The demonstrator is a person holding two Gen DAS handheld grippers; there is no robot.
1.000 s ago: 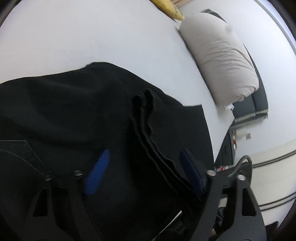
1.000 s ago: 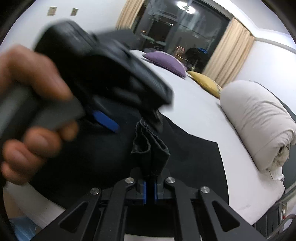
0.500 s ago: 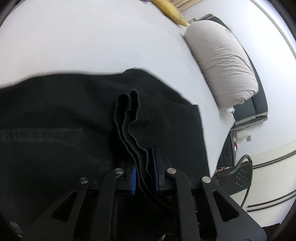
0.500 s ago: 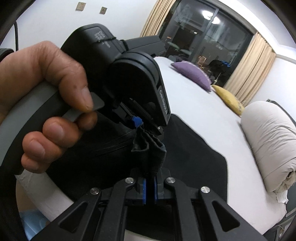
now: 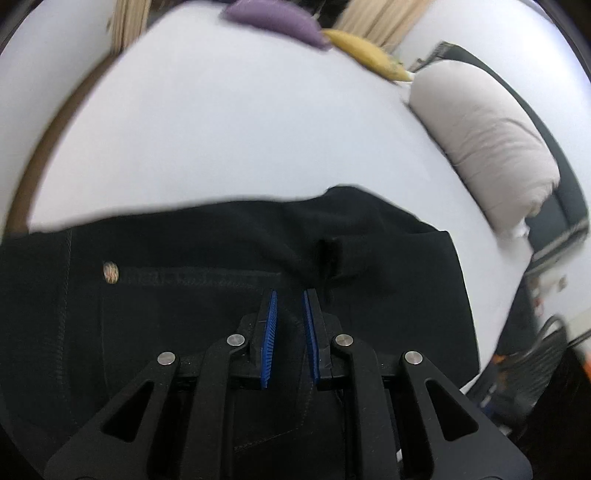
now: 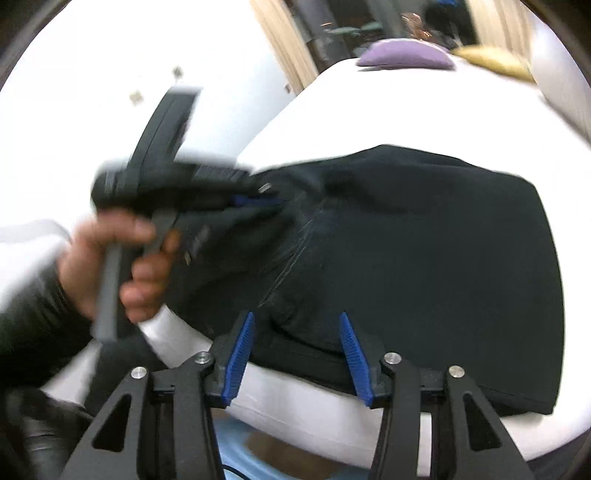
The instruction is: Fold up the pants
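The black pants [image 5: 184,295] lie folded in a flat block on the white bed [image 5: 240,129], near its front edge; they also show in the right wrist view [image 6: 424,251]. A brass button [image 5: 110,272] shows on the waistband. My left gripper [image 5: 289,306] hovers just above the fabric with its blue pads a small gap apart and nothing between them; it also shows in the right wrist view [image 6: 258,201], held by a hand. My right gripper [image 6: 297,321] is open and empty over the pants' near edge.
A rolled beige duvet [image 5: 487,147] lies along the bed's right side. A purple pillow [image 5: 273,20] and a yellow pillow [image 5: 365,51] sit at the far end. A dark chair and clutter [image 5: 535,369] stand off the bed's right edge.
Both grippers have let go of the bunched pant hems, which now lie flat on the folded pants. Both have pulled back, and the right jaws have opened wide.
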